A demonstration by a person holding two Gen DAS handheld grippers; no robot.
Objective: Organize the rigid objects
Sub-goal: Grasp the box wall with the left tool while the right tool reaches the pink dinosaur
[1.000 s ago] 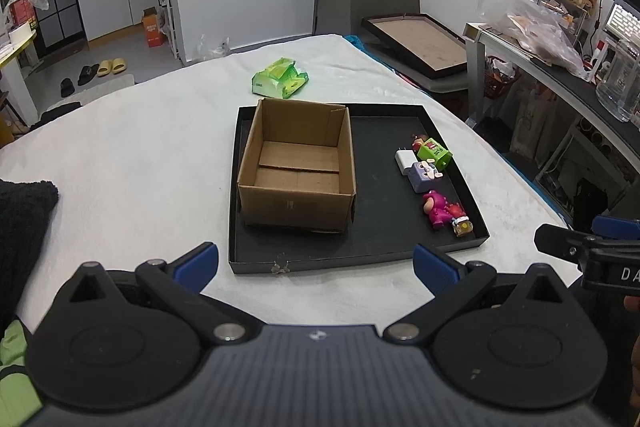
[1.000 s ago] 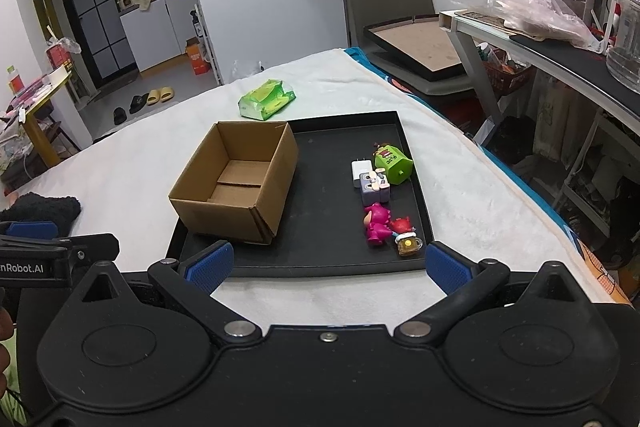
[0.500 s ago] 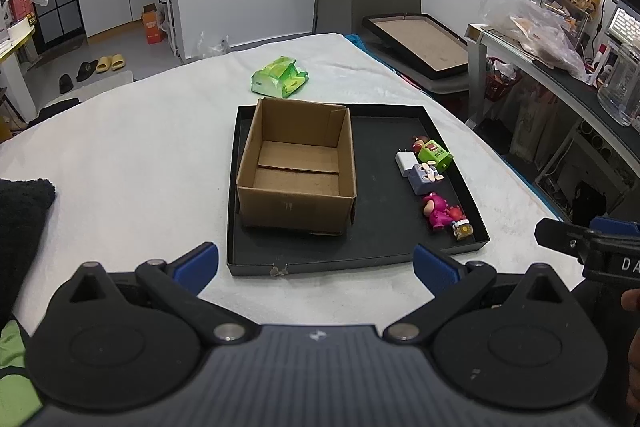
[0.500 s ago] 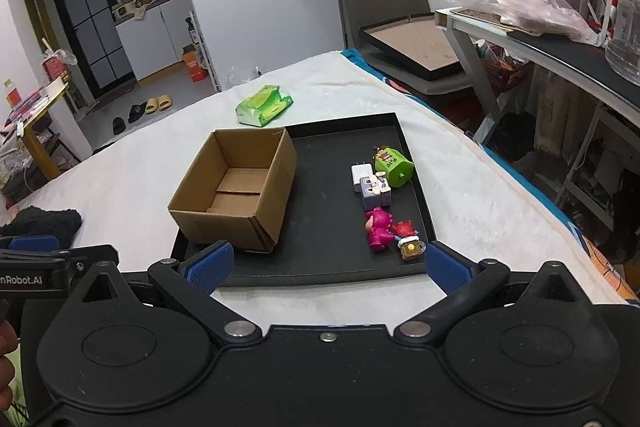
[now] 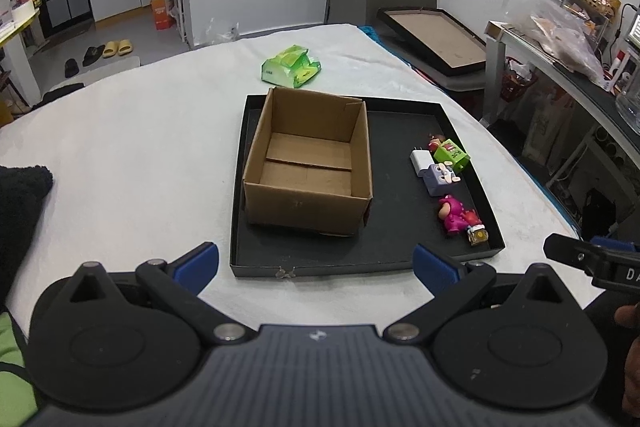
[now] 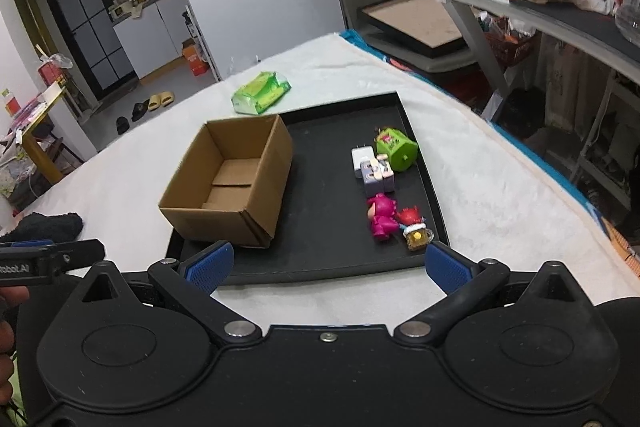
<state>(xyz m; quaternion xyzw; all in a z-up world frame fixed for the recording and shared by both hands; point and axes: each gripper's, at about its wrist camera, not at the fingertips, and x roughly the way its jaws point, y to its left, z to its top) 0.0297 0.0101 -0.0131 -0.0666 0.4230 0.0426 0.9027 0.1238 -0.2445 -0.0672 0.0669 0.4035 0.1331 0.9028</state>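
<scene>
A black tray (image 5: 400, 251) (image 6: 328, 267) lies on the white table. An empty open cardboard box (image 5: 308, 167) (image 6: 232, 183) stands in its left half. Along its right side lie small toys: a green cube (image 5: 451, 155) (image 6: 396, 147), a white charger (image 5: 420, 162) (image 6: 359, 157), a lilac cube (image 5: 440, 179) (image 6: 378, 174), a pink figure (image 5: 452, 215) (image 6: 382, 217) and a small red and yellow figure (image 5: 476, 230) (image 6: 414, 227). My left gripper (image 5: 316, 263) and right gripper (image 6: 328, 263) are both open and empty, near the tray's front edge.
A green packet (image 5: 291, 69) (image 6: 261, 93) lies on the table behind the tray. A black fuzzy cloth (image 5: 20, 211) (image 6: 48, 227) is at the left. A framed board (image 5: 436, 45) and a cluttered shelf (image 6: 540, 7) stand to the right, beyond the table's edge.
Both grippers have drifted a little toward the tray; the right wrist view now sits closer to the toys. Nothing on the tray has moved.
</scene>
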